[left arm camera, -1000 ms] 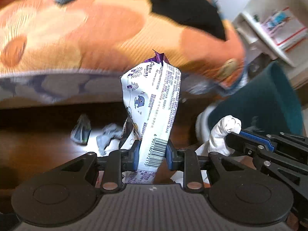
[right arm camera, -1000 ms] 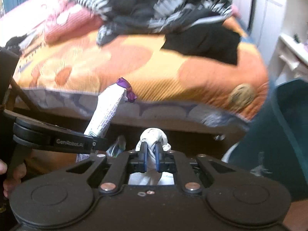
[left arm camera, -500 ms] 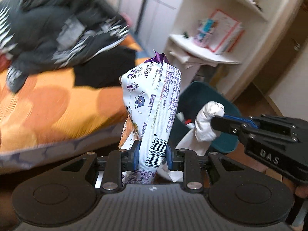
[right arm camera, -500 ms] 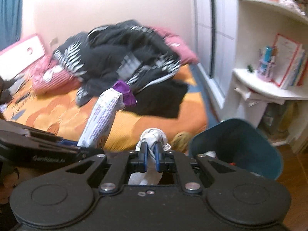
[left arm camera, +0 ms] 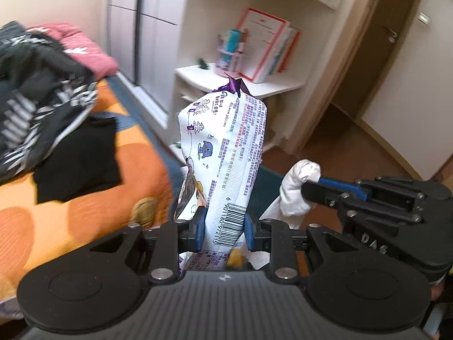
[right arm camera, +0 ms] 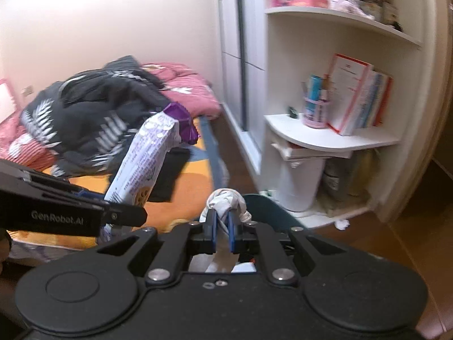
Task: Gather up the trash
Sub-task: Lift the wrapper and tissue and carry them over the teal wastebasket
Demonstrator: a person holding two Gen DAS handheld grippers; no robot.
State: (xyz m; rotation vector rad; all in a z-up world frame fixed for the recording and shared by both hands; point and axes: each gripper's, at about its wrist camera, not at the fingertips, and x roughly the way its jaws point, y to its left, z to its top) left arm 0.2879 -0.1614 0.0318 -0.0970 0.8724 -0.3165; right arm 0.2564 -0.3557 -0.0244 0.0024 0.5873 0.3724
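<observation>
The bin (right arm camera: 271, 212) lay just below and ahead of both grippers, its dark teal rim showing past their fingertips — nearer the right one. The left gripper (left arm camera: 223, 226) was clamped on a wrapper (left arm camera: 226, 158), long axis upright and leaning a little. The right gripper (right arm camera: 220, 223) was shut tight on a wad of tissue (right arm camera: 226, 201), just right of the wrapper. A bed (left arm camera: 85, 198) with heaped clothes (left arm camera: 36, 113) lay left — white shelves (right arm camera: 328, 138) stood far right over a brown floor (left arm camera: 354, 141).
</observation>
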